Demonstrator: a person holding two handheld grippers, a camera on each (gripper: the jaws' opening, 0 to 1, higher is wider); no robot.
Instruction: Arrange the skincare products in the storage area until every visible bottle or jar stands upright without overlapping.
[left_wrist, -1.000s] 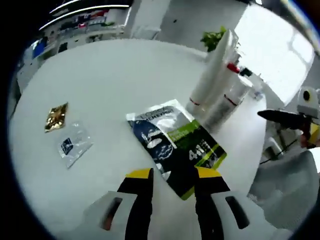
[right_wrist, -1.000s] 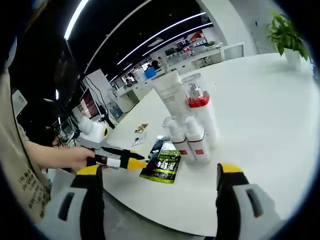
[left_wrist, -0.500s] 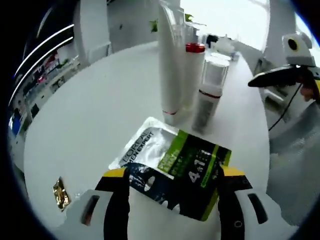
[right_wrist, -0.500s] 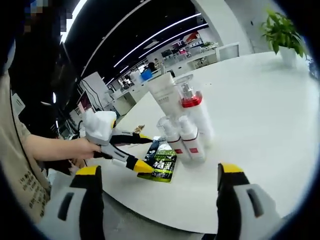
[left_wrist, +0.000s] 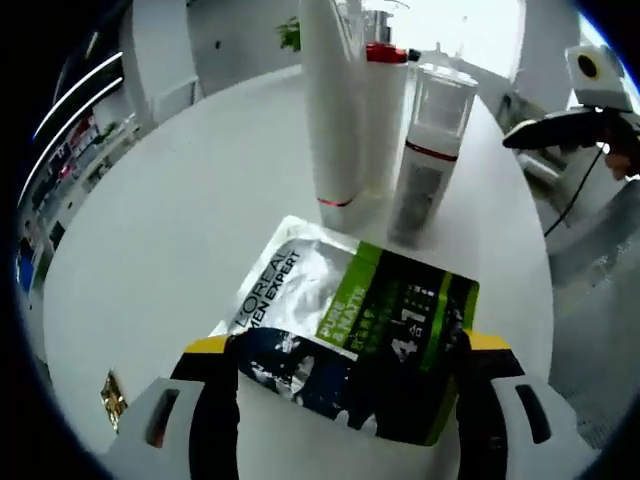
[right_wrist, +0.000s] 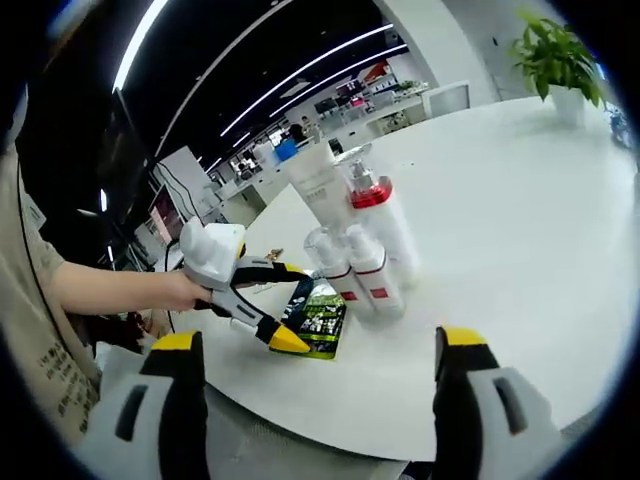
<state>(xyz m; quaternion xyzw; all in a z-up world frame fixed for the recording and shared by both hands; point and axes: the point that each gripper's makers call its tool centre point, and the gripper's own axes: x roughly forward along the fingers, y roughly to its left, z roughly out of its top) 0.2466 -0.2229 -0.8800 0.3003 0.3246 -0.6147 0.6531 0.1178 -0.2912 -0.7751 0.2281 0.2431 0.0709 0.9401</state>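
The left gripper (left_wrist: 342, 360) is held with jaws wide, straddling a flat silver, black and green sachet (left_wrist: 355, 335) that lies on the round white table (left_wrist: 180, 220). Just beyond it, a tall white tube (left_wrist: 330, 100), a red-capped bottle (left_wrist: 385, 110) and a clear-capped bottle (left_wrist: 425, 150) are stood upright, close together. The right gripper (right_wrist: 320, 385) is spread wide, holding nothing, well short of the cluster.

Both jaw pairs gape: left hand-held gripper (left_wrist: 345, 350), right hand-held gripper (right_wrist: 320, 345).
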